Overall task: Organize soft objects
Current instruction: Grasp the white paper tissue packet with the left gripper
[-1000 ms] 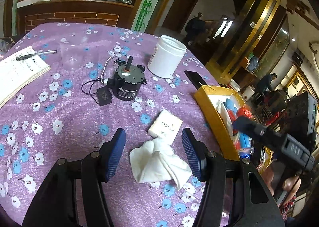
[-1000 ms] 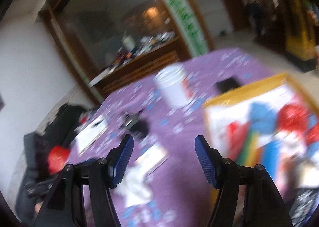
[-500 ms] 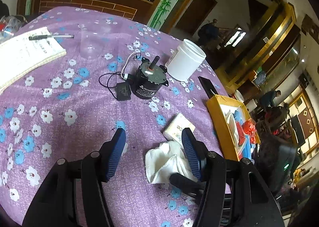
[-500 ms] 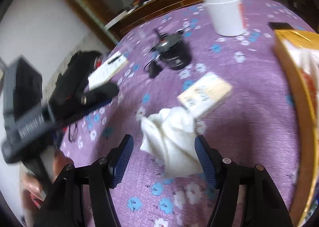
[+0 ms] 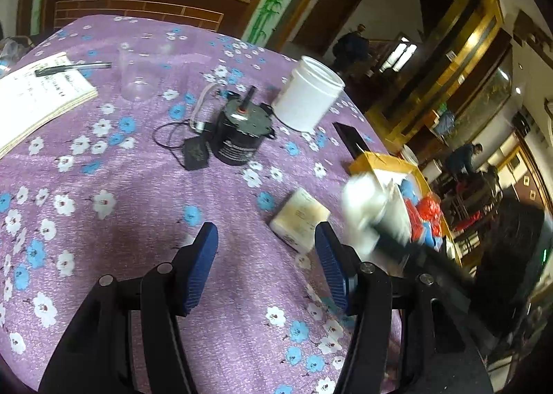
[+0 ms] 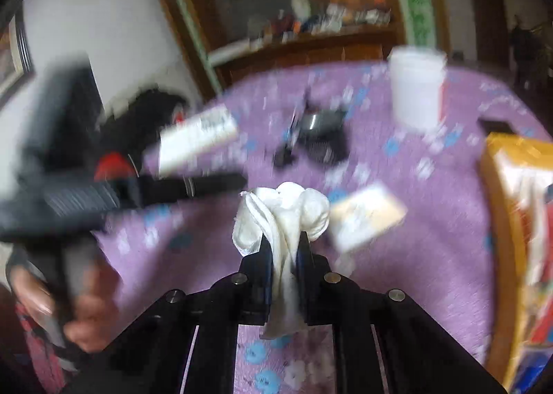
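**A big room with wood and gold around you**

You stand at a round worktop [image 5: 145,193] with a purple cloth full of white and blue flowers. Behind it you see a long brown wooden counter [image 5: 138,10] piled with clutter. Beside that stands a pillar painted with green bamboo [image 5: 273,3]. Next comes a dark doorway [image 5: 328,17]. To your right, shiny gold frames [image 5: 477,48] catch the light. In the right wrist view, one wall [image 6: 103,13] is plain white.
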A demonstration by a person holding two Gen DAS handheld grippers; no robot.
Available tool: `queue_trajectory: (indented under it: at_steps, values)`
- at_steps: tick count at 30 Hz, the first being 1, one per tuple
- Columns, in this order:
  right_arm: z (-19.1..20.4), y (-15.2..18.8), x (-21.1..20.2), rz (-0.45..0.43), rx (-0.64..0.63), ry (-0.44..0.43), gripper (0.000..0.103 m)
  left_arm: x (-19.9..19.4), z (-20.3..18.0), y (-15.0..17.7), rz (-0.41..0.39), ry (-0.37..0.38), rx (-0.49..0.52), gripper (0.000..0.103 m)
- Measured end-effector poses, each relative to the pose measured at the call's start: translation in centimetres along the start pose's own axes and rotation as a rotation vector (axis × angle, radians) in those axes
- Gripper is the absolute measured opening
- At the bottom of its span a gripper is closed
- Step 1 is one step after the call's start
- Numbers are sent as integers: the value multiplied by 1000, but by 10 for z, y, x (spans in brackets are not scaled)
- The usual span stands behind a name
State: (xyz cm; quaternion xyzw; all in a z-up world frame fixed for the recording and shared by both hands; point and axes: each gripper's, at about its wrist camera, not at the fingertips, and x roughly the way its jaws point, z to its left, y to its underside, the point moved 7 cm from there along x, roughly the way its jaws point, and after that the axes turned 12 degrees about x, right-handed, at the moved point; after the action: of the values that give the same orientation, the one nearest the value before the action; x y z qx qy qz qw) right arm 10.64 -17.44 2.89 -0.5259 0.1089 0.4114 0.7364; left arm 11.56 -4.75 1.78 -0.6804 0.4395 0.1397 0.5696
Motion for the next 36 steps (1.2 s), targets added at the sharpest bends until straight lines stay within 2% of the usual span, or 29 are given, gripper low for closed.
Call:
queue_trajectory:
  at_steps: [2, 6, 10, 16, 20, 22, 24, 27, 32, 33, 36]
  values:
    - [-17, -13, -11, -66, 24, 56, 12, 4, -8, 2, 9, 8, 33, 57]
    - [-47, -29, -25, -130, 122, 94, 13, 16, -33, 9, 40, 18, 124, 57]
    - [-51, -34, -32, -172, 110, 122, 13, 27, -46, 12, 110, -46, 189, 57]
    - [-58, -35, -43, -181, 151, 96, 13, 51, -59, -3, 205, -168, 374, 59]
    - [-63, -39, -47, -198, 174, 93, 13, 72, -65, -10, 241, -171, 438, 59]
    - [-66, -40, -46, -196, 189, 90, 13, 82, -69, -9, 273, -143, 460, 59]
    - [-69, -40, -45, -186, 211, 83, 13, 92, -69, -8, 312, -175, 489, 59]
    - [-68, -39, -44, -174, 222, 71, 13, 104, -65, -9, 325, -202, 494, 59]
    - [-68, -40, -47, -188, 219, 72, 13, 118, -61, -7, 302, -175, 417, 58]
    - [-68, -40, -46, -187, 221, 72, 13, 119, -59, -6, 296, -183, 399, 49]
    - [-69, -40, -45, -181, 225, 73, 13, 112, -57, -5, 248, -181, 342, 46]
